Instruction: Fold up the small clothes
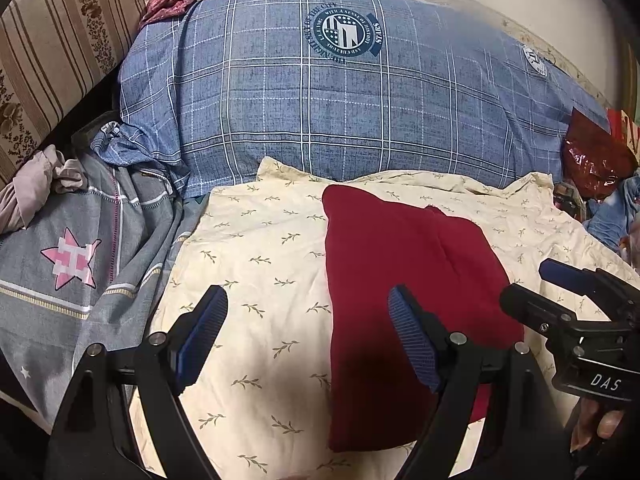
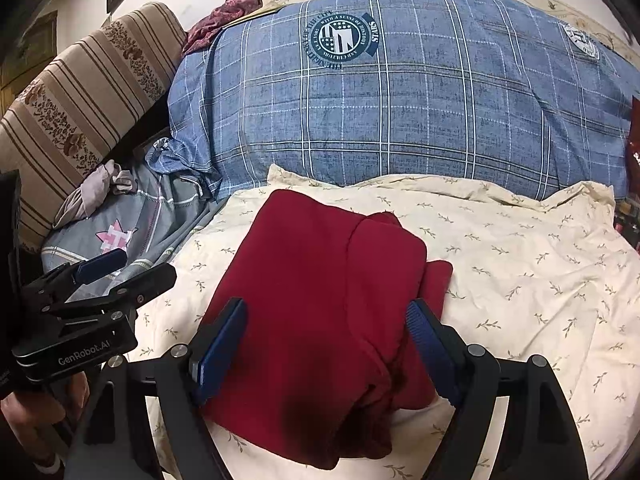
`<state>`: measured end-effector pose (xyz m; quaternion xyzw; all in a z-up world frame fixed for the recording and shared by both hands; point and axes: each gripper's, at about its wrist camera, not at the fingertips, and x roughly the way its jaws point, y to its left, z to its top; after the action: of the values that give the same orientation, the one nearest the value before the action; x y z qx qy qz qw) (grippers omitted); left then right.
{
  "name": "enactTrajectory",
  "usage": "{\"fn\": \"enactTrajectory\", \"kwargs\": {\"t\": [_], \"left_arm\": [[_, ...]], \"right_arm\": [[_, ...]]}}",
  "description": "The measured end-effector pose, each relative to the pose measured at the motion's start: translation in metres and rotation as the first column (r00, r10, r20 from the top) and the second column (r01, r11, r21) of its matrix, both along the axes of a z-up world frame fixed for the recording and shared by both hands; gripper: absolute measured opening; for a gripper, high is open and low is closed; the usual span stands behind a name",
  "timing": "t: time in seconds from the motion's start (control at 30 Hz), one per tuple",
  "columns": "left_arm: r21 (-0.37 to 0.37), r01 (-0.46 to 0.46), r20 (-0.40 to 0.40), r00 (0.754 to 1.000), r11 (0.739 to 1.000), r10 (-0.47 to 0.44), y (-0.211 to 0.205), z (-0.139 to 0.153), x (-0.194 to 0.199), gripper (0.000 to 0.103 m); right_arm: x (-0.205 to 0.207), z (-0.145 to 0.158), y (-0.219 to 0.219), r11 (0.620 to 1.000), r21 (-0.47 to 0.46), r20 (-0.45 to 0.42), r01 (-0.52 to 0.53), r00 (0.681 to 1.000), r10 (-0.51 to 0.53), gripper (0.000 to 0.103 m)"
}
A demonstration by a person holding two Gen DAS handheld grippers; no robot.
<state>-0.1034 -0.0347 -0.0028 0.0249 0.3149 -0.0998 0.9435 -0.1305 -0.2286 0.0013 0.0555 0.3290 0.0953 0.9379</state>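
A dark red garment lies folded into a rough rectangle on a cream leaf-print sheet; it also shows in the right wrist view. My left gripper is open and empty, hovering over the sheet at the garment's left edge. It also shows at the left of the right wrist view. My right gripper is open and empty, its jaws spread above the garment's near part. It also shows at the right of the left wrist view.
A large blue plaid pillow lies behind the sheet. A grey star-print cloth lies at the left, with a striped cushion behind it. A shiny red bag sits at the right. A maroon cloth lies at the back.
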Motion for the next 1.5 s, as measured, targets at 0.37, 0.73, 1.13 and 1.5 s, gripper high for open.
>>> {"fn": "enactTrajectory", "kwargs": {"t": [0.37, 0.73, 1.13, 1.5], "left_arm": [[0.016, -0.004, -0.015, 1.000, 1.000, 0.004, 0.001, -0.005, 0.003, 0.083], [0.041, -0.012, -0.027, 1.000, 0.999, 0.013, 0.001, -0.006, 0.004, 0.083], [0.031, 0.010, -0.009, 1.000, 0.999, -0.009, -0.010, -0.001, 0.010, 0.083], [0.032, 0.008, -0.025, 1.000, 0.999, -0.007, -0.008, -0.009, 0.016, 0.083]], "right_arm": [[0.004, -0.001, -0.001, 1.000, 0.007, 0.003, -0.008, 1.000, 0.008, 0.083], [0.011, -0.006, -0.002, 1.000, 0.024, -0.003, -0.018, 1.000, 0.018, 0.083], [0.007, 0.001, -0.007, 1.000, 0.008, 0.000, 0.005, 1.000, -0.005, 0.083], [0.013, -0.002, -0.008, 1.000, 0.017, -0.011, 0.007, 1.000, -0.007, 0.083]]}}
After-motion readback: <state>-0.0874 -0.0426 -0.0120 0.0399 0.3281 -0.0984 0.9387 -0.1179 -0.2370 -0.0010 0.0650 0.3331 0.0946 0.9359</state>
